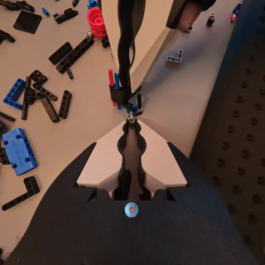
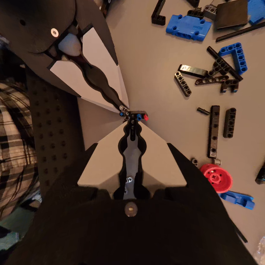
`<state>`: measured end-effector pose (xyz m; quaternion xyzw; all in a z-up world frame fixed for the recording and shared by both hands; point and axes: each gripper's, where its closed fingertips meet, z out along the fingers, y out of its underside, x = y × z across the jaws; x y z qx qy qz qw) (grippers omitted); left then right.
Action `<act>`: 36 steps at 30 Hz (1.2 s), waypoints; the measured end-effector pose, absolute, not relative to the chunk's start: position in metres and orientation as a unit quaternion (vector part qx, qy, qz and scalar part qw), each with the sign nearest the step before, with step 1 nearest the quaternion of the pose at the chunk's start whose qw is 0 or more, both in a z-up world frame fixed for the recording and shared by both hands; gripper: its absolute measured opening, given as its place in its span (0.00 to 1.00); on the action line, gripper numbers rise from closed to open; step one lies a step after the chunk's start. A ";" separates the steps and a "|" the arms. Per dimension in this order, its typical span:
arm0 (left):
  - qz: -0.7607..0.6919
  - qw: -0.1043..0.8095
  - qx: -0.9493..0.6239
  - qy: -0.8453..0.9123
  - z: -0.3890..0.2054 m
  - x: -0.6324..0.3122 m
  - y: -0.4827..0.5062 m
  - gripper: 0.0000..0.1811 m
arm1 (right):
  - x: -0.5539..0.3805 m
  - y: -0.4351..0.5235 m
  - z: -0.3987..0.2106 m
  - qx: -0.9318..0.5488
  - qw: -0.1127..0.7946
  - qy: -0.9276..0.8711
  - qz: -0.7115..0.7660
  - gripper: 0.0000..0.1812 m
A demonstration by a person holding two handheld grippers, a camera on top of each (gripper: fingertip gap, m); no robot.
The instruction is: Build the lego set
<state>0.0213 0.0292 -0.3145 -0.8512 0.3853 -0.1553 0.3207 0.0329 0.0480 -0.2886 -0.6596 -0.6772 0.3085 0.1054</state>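
Beige worktop (image 1: 164,88) strewn with loose beams (image 2: 182,83): building has barely begun. Right tool (image 2: 132,121) clamps a small assembly (image 2: 134,114); left tool (image 1: 131,121) pinches a grey connector (image 1: 130,116) against it.

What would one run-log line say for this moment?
left gripper: shut on grey connector | right gripper: shut on black sub-assembly | step: joining

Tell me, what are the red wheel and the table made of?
The red wheel looks like hard moulded plastic: one even colour, crisp ribs, a soft sheen. The table is harder to tell; it looks smooth, matte and beige with no grain, so maybe a laminate or painted board.
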 end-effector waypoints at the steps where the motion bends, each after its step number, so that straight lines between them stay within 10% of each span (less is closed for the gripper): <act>1: -0.154 0.322 -0.850 0.387 -0.315 0.021 0.030 0.03 | 0.033 0.047 -0.289 -0.655 0.100 -0.685 0.302 0.03; 36: -0.070 0.346 -0.851 0.389 -0.315 0.026 0.036 0.03 | 0.039 0.055 -0.291 -0.722 0.114 -0.624 0.278 0.03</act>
